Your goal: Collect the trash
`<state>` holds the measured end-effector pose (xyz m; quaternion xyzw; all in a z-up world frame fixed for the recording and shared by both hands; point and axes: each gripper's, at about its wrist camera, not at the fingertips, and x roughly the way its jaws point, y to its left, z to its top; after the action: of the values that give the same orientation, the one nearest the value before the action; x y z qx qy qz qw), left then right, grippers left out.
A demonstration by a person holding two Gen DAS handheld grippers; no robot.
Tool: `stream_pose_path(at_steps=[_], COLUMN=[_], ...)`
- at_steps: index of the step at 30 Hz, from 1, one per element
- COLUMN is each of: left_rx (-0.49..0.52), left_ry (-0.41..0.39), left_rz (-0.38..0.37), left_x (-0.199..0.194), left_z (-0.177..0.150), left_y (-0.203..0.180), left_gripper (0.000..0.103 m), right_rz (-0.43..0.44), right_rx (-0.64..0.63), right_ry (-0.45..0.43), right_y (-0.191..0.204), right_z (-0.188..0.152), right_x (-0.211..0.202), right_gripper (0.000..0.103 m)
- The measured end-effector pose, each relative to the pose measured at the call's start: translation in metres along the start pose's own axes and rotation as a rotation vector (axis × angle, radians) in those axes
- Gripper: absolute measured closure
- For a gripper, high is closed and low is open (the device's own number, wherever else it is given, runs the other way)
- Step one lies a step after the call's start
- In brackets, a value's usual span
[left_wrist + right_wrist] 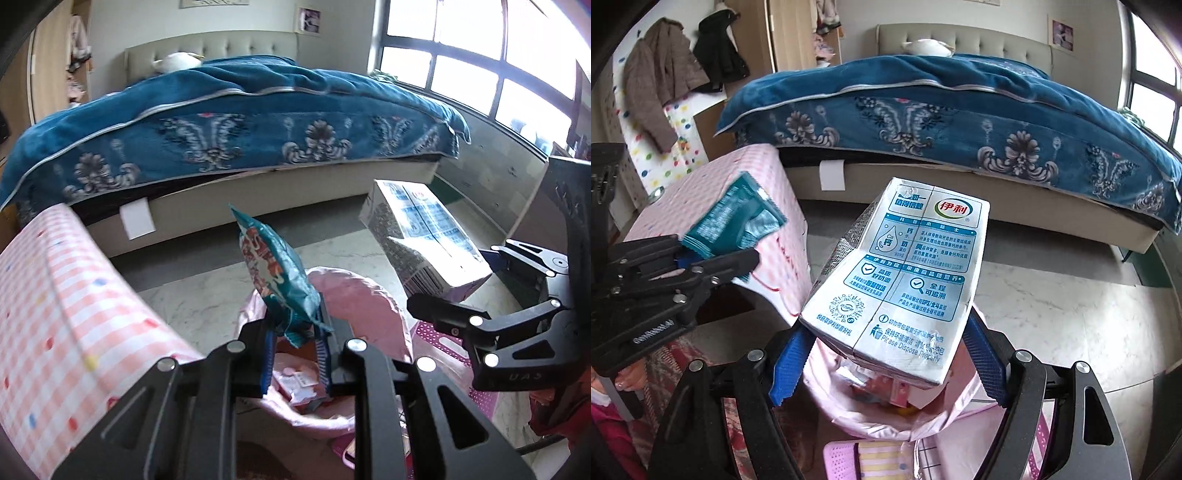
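Note:
A teal snack wrapper [275, 266] sticks up from my left gripper [295, 343], whose blue pads are shut on its lower edge. It hangs over a bin with a pink liner [362, 295] that has trash inside. In the right wrist view, my right gripper [886, 328] is shut wide on a white and blue milk carton [901, 280], just above the same pink-lined bin [871, 413]. The left gripper [713, 258] with the wrapper [738, 218] shows at the left there. The carton [424, 236] and right gripper [465, 280] show at the right of the left wrist view.
A bed with a blue patterned blanket [240, 122] fills the background. A stand draped in pink checked cloth [55, 314] is close on the left of the bin. A pink perforated basket [842, 461] lies below the bin. Coats [665, 74] hang at the far left; windows [480, 55] are on the right.

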<state>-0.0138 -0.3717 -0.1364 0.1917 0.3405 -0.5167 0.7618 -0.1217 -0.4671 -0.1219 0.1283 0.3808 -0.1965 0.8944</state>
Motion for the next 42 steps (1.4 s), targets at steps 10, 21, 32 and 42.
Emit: stream_pose_path(at_steps=[10,21,32,42], left_rx=[-0.006,-0.124,-0.321,-0.518], left_ry=[0.055,0.016,-0.026,-0.083], left_rz=[0.043,0.153,0.391,0.56], left_x=[0.027,-0.027,-0.137,-0.245], left_z=[-0.003,-0.02,-0.055,-0.096], left_y=[0.007,0.041,0.091,0.123], left_gripper=[0.038,0.038,0.006,0.006], right_rz=[0.075,0.093,0.168,0.311], right_rx=[0.073,0.099,-0.021,-0.214], right_ry=[0.006,-0.037,-0.034,-0.064], right_y=[-0.023,-0.005,0.081,0.187], right_z=[0.002,0.013,0.043,0.065], right_x=[0.009,-0.014,-0.047,-0.086], right_gripper=[0.018,0.018,0.012,0.01])
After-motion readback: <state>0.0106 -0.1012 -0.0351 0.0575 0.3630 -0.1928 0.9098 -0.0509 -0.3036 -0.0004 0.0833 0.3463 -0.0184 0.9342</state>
